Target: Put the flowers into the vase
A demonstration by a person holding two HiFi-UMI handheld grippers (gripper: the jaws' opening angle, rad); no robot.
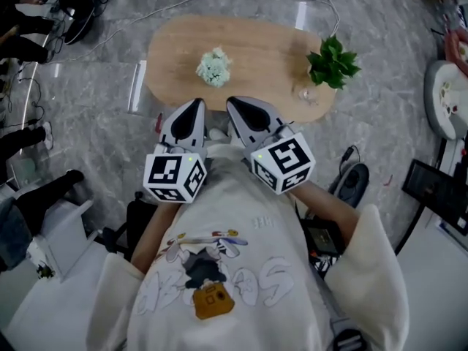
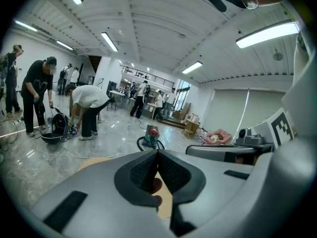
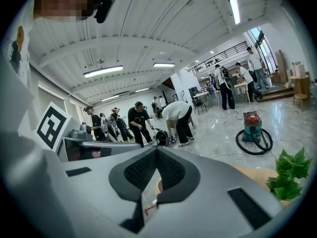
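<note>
In the head view, an oval light wooden bench (image 1: 248, 39) stands on a grey marble floor (image 1: 88, 93). A bunch of pale white-green flowers (image 1: 213, 67) lies near the middle of the bench. A clear glass vase (image 1: 308, 93) stands near the right end of the bench with a green leafy sprig (image 1: 333, 62) in it. The flowers and the vase are well apart. The left gripper (image 1: 194, 107) and the right gripper (image 1: 235, 105) are side by side at the near edge of the bench, in front of the person's white printed shirt (image 1: 241, 269). Neither of them touches the flowers. In the left gripper view, the fingers of the left gripper (image 2: 157, 151) are together at the tips with nothing between them. A strip of the bench (image 2: 91, 163) shows behind them, and a red-topped vacuum cleaner (image 2: 151, 134) stands on the floor further away. In the right gripper view, the fingers of the right gripper (image 3: 157, 150) are also closed on nothing, and the green leafy sprig (image 3: 290, 175) is at the right.
</note>
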